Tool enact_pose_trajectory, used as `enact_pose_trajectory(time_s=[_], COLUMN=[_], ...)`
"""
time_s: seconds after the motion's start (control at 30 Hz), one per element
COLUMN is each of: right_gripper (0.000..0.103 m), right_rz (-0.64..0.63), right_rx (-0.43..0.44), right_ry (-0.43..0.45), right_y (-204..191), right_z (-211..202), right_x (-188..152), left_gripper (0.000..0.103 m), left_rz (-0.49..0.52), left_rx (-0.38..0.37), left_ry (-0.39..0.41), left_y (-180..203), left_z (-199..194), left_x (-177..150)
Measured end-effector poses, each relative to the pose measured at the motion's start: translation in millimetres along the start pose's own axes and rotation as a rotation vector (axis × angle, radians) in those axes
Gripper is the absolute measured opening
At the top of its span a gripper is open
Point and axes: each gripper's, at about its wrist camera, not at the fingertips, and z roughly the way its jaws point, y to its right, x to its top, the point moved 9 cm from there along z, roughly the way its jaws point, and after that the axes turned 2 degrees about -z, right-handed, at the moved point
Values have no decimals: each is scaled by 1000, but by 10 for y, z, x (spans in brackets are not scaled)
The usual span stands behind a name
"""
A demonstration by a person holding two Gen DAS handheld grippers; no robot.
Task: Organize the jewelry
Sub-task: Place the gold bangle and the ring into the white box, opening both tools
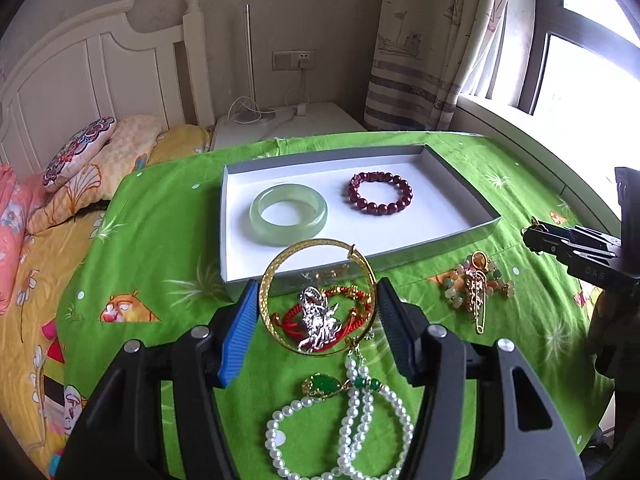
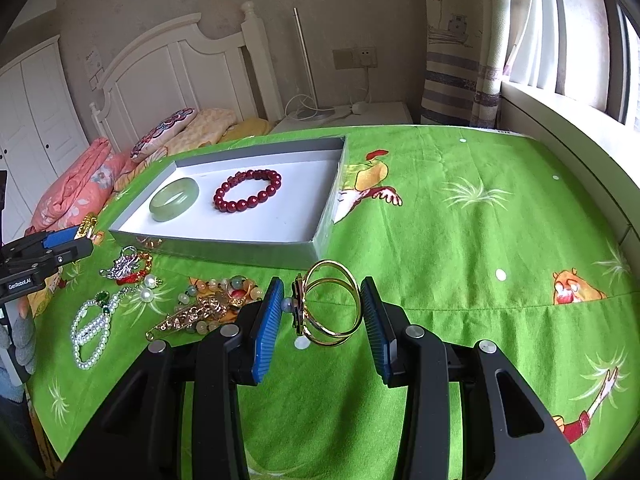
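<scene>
A green cartoon-print cloth [image 2: 460, 240] covers the counter, set between a white bed [image 1: 92, 68] and a bright window [image 1: 580, 40]. On it, the grey tray [image 1: 460, 236] holds a jade bangle [image 1: 289, 214] and red bead bracelet [image 1: 380, 193]. Before the tray, the left tongs [image 1: 318, 312] clasp a gold bangle [image 1: 280, 264]; right of it, the right tongs [image 2: 322, 312] hold a gold coil bracelet [image 2: 352, 284].

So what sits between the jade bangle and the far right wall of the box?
The red bead bracelet lies between the jade bangle and the box wall, in both wrist views.
</scene>
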Motion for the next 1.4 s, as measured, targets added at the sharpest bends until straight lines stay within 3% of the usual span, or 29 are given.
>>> enact_pose_trajectory(time_s=[0.27, 0.63, 0.8, 1.1, 1.17, 1.23, 1.3, 1.4], right_gripper=[39, 39, 39, 39, 40, 43, 50, 51], right_rz=[-49, -102, -113, -98, -97, -91, -84, -80], right_rx=[8, 26, 7, -10, -14, 1, 7, 26], right_ry=[29, 4, -48, -112, -114, -109, -93, -59], right_y=[-169, -507, -515, -413, -406, -411, -396, -416], right_z=[59, 544, 780, 1025, 1035, 1015, 957, 799], right_x=[324, 739, 751, 605, 588, 585, 607, 635], left_gripper=[58, 58, 58, 58, 61, 73, 78, 83], left_rz=[-8, -39, -62, -66, -63, -69, -56, -44], left_rx=[-18, -1, 25, 68, 87, 76, 84, 85], left_ry=[-1, -34, -76, -131, -114, -104, -75, -43], left_y=[168, 179, 126, 143, 142, 149, 143, 91], left_z=[196, 736, 1079, 1522, 1556, 1541, 1464, 1276], left_x=[253, 672, 848, 883, 904, 918, 941, 971])
